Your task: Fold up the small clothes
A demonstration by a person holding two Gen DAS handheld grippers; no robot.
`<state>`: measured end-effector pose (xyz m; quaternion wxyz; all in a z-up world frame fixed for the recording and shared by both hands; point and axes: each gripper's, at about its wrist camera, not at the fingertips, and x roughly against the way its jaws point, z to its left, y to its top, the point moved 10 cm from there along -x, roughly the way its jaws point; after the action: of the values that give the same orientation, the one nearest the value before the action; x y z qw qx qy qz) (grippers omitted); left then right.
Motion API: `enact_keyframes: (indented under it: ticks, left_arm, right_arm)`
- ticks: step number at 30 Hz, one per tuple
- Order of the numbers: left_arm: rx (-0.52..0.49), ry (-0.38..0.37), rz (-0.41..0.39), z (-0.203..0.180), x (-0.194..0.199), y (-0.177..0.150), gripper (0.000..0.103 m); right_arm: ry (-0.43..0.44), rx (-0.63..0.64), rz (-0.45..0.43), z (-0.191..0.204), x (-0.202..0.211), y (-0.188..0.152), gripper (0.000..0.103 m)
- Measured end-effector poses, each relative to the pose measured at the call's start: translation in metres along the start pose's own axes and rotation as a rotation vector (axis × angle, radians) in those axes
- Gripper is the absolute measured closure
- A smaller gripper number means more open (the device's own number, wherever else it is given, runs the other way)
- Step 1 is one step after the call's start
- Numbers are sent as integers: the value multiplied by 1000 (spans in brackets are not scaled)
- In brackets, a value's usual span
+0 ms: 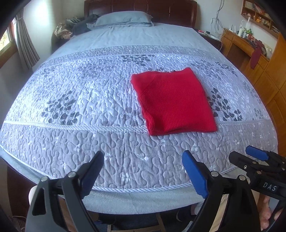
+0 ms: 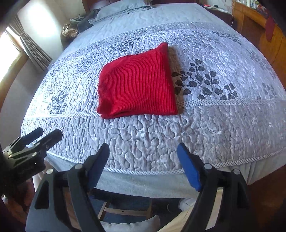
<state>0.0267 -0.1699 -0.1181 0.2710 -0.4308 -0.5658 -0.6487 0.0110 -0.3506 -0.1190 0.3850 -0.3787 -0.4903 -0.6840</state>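
Left gripper: I see my jaws spread wide with nothing between them, only quilt showing in the gap.
Right gripper: released too, jaws well apart, bare quilt between the blue pads.
Red sweater: folded into a rough square, lying flat on the quilt ahead of both sets of jaws and well apart from them. From my left jaws it sits ahead and a little to the right; from my right jaws it sits ahead and slightly to the left.
Sweater edges: the thick folded edge faces my jaws, the layers stacked visibly at the near left corner. I think a dark neckline peeks out at the far edge, though the view there is too small to be sure.
Quilt: grey-white, stitched in a wavy pattern with dark leaf prints; a corded seam runs across under the sweater's near edge.
Bed edge: directly below my right jaws, a pale blue sheet hanging under the quilt's border.
Other gripper in view: from the left camera, the right one shows just to the right of my jaws, a hand beneath it.
Pillow: far beyond the sweater, against the dark wooden headboard.
Wooden cabinets: far off to the right of my jaws.
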Motion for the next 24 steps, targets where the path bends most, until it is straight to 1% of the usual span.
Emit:
enact_keyframes:
  ticks: [9, 18, 24]
  left_arm:
    - [6, 8, -2, 2, 4, -1, 13]
    - [17, 14, 25, 7, -3, -6, 13]
    - [15, 18, 19, 8, -2, -5, 13]
  right_arm:
    - [-11, 13, -8, 8, 7, 4, 18]
    - [-25, 24, 26, 11, -5, -1, 17]
    - [-37, 22, 21, 9, -4, 0, 16]
